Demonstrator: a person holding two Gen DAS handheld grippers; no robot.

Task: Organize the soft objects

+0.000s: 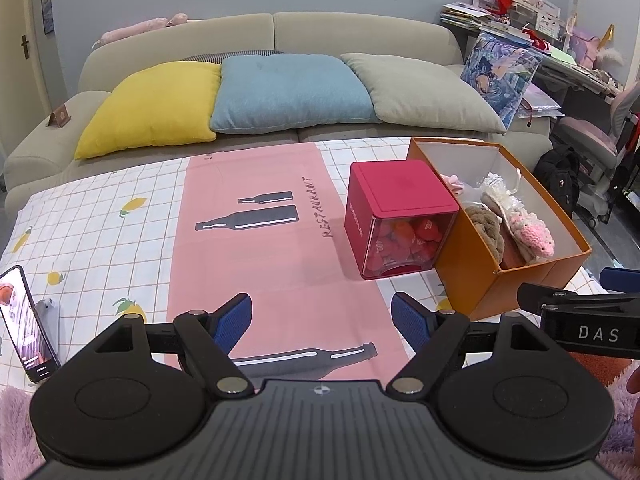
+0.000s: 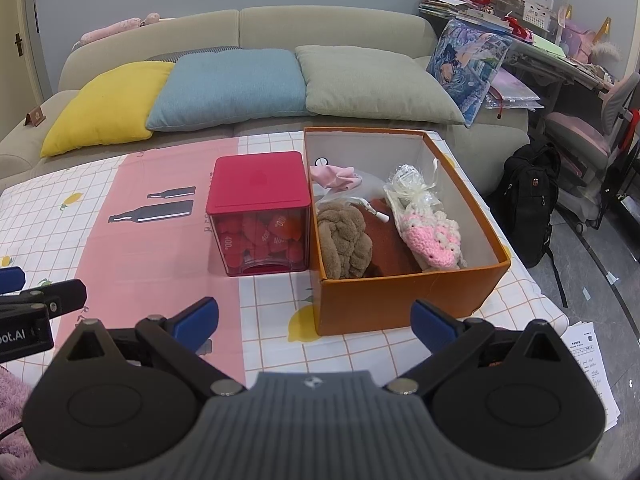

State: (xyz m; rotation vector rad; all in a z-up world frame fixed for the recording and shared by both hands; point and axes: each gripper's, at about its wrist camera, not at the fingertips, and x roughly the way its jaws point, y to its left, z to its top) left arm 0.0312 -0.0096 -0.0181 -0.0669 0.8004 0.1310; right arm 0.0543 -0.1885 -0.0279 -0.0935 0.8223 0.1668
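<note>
Both tongs released, nothing gripped: left gripper (image 1: 322,316) hangs over the pink strip of the tablecloth (image 1: 100,216), right gripper (image 2: 314,318) just in front of the orange box (image 2: 400,300). Soft items sit in the box: brown plush knot (image 2: 344,246), pink-and-white crochet piece (image 2: 430,236), pink cloth (image 2: 334,176). Red cube container (image 2: 260,216) touches the box's left wall.

table (image 2: 360,344) (patterned cloth), orange box (image 2: 400,296), red container (image 2: 260,184)
</note>
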